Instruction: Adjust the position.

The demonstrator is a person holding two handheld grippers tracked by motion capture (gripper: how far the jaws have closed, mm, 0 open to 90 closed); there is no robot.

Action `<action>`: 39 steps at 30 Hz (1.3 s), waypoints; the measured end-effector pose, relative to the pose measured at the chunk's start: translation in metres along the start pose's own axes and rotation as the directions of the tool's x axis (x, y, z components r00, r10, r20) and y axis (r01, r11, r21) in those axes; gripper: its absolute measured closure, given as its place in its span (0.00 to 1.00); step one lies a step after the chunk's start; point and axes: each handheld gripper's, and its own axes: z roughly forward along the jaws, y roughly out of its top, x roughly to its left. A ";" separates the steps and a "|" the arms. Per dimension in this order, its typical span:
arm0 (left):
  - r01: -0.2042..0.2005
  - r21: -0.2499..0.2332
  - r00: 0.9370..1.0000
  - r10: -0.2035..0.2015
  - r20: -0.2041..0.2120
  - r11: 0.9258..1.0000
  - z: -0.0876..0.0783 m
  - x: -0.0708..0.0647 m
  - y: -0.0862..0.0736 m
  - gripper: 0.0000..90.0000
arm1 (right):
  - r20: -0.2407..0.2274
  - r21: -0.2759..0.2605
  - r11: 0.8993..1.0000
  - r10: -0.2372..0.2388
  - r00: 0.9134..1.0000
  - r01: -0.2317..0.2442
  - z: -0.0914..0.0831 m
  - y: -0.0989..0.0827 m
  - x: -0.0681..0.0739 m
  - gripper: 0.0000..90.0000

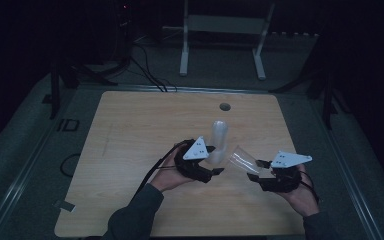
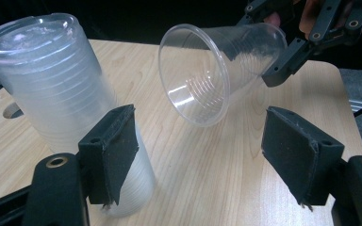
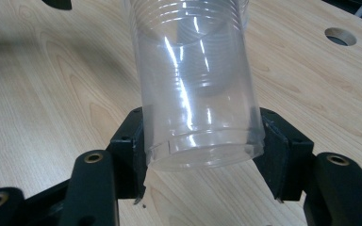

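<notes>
Dark floor and a white frame stand behind the pale wooden table (image 1: 130, 150), which has a round cable hole (image 1: 224, 106) near its far edge. On the person's right, the right gripper (image 1: 256, 170) has its jaws closed on the base end of a single clear plastic cup (image 1: 242, 161); in the right gripper view the pads press both sides of that cup (image 3: 198, 94) near its bottom, and it is held off the table, tilted, with its mouth pointing toward the other hand. The left gripper (image 1: 214, 161) hangs with its jaws partly spread and nothing pinched between them: in the left gripper view one pad (image 2: 115, 150) sits just in front of the stack of clear cups (image 2: 61, 103), though whether it touches I cannot tell. That stack (image 1: 218, 142) stands upside down on the table, just beside the left gripper and near the held cup's open mouth (image 2: 195, 75).
</notes>
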 end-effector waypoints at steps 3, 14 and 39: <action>0.002 0.002 1.000 -0.002 0.001 1.000 0.001 0.000 -0.001 0.30 | 0.000 -0.003 1.000 0.001 1.000 -0.001 0.000 0.000 0.000 0.47; 0.004 0.000 1.000 -0.004 -0.004 1.000 0.001 0.000 -0.001 0.30 | 0.001 -0.044 0.999 0.019 1.000 -0.019 0.000 0.000 0.001 0.47; 0.011 -0.005 1.000 -0.011 0.000 1.000 0.002 -0.001 -0.002 0.30 | -0.010 -0.152 0.986 0.064 0.998 -0.065 -0.001 0.001 0.001 0.47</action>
